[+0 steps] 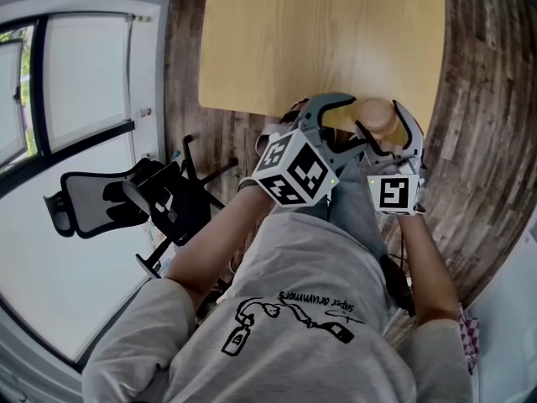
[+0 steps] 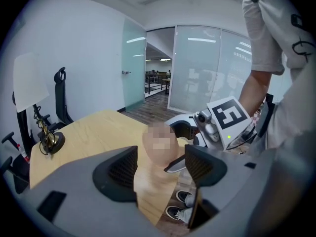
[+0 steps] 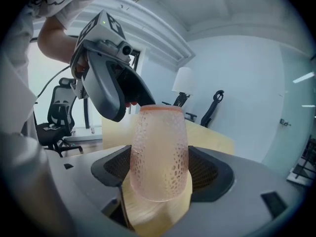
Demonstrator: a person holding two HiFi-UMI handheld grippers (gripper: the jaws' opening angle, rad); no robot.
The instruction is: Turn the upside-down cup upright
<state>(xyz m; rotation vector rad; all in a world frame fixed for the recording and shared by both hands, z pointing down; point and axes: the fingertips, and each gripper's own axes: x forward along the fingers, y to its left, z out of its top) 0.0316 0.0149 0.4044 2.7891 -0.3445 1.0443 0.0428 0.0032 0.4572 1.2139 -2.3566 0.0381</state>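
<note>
Right gripper (image 3: 160,174) squeezes the bumpy pink cup (image 3: 159,147) by its sides at the near edge of the table (image 1: 319,40), probably so it can flip it over, while the left gripper (image 2: 160,167) waits close by, jaws apart and empty.

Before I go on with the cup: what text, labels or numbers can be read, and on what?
"super", it seems, plus a second cursive word, upside down on the shirt: second word too unclear to read.
Marker cubes on the left gripper and right gripper: square patterns only, no letters.
Cup: dotted texture, no label.
</note>
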